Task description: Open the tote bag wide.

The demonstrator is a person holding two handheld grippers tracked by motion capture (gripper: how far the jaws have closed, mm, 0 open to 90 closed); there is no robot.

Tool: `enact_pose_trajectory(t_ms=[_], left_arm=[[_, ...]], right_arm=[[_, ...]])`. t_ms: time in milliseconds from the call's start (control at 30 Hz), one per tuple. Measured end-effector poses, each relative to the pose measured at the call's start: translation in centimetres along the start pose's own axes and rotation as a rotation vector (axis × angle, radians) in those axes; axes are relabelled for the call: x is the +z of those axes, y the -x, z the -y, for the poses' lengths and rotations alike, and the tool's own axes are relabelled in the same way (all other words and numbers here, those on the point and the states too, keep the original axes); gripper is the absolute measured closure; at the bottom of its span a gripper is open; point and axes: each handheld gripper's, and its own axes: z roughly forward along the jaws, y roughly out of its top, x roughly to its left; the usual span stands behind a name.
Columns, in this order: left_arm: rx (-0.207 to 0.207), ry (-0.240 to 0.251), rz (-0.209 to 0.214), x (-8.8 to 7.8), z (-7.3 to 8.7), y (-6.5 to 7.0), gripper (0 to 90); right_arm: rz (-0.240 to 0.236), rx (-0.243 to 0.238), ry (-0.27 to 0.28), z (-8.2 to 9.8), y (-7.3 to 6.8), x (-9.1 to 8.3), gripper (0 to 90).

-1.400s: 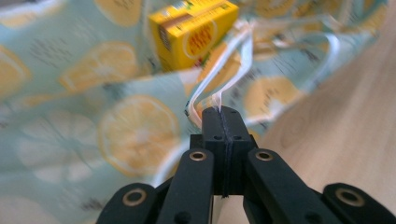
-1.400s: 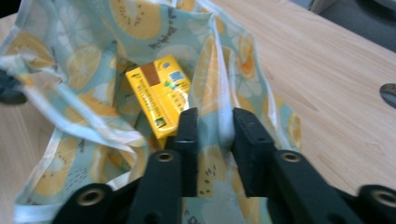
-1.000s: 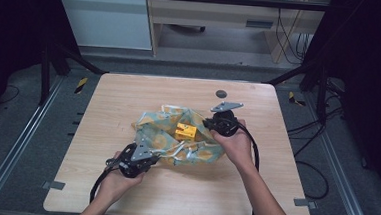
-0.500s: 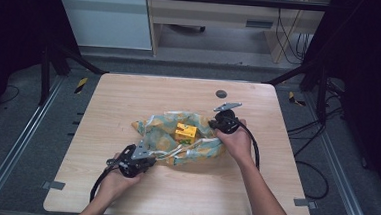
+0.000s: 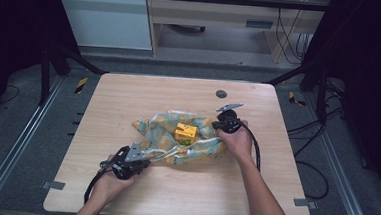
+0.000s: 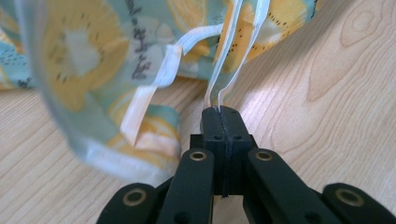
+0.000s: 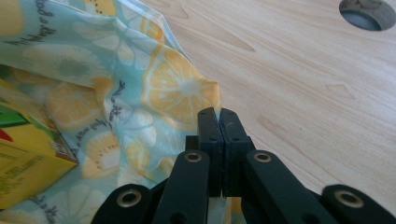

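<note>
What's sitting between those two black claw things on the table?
In the high view, the fruit-print cloth bag stretches between the left gripper and right gripper, each clamped on it, with a yellow carton on its middle.

Tabletop evenly lit from above; surroundings dark. Soft shadows, slight sheen. High view soft, grainy. Gripper views: nearest cloth blurred, edges stretched.

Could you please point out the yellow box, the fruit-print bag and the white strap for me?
yellow box (image 5: 186, 133), high view, on its top face.
fruit-print bag (image 7: 180, 91), right gripper view, on a lemon-slice print.
white strap (image 6: 223, 77), left gripper view, above the shut jaws.
</note>
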Motion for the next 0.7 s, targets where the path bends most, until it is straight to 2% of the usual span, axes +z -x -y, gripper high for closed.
enact_pose_trajectory(t_ms=[300, 533, 700], left_arm=[[-0.016, 0.007, -0.001, -0.5, 0.4, -0.5, 90.0], [-0.032, -0.01, -0.002, -0.5, 0.8, -1.0, 90.0], [-0.017, -0.021, -0.003, -0.4, 0.7, -0.8, 90.0]], right_arm=[[0.009, 0.019, -0.029, 0.5, 0.6, 0.3, 89.6], [0.002, 0.029, -0.04, 1.0, 1.1, 0.6, 89.6], [-0.001, 0.029, -0.041, 1.2, 1.2, 0.6, 89.4]])
